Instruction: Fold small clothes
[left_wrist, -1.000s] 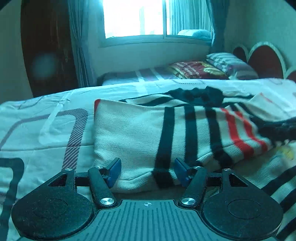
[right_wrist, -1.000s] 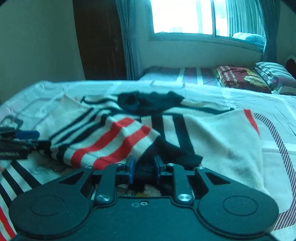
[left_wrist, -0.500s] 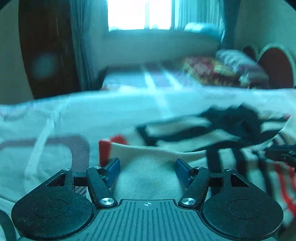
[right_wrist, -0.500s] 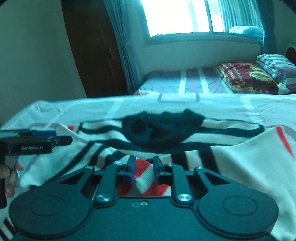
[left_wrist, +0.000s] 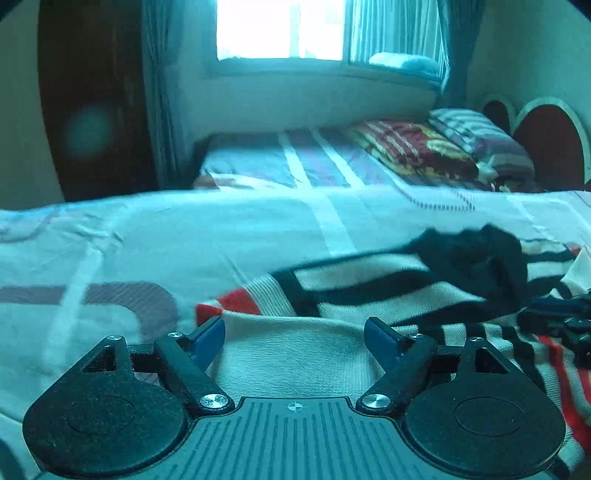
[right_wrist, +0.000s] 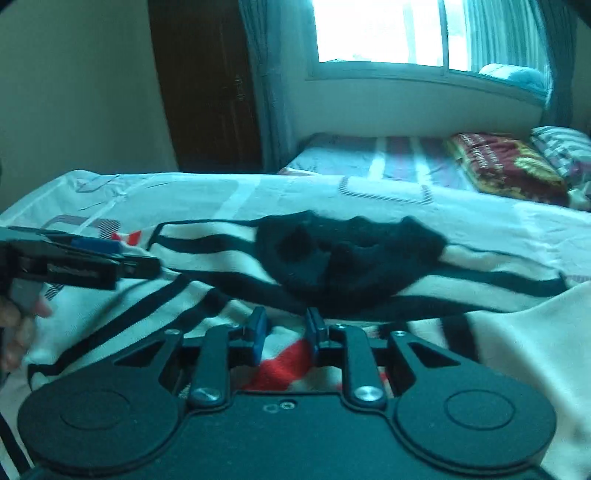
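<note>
Cream knitted sweater with black and red stripes (left_wrist: 369, 291) spread on patterned bedsheet (left_wrist: 147, 240). Soft, limp, light; best pinched at hem corners. Left gripper (left_wrist: 294, 334) fingers apart; right gripper (right_wrist: 284, 328) fingers nearly together, grip uncertain.

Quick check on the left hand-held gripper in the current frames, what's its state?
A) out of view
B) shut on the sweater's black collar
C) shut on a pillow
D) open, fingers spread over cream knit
D: in the left wrist view the left hand-held gripper has its blue fingertips wide apart, with the cream part of the striped sweater lying between them, not clamped.
</note>
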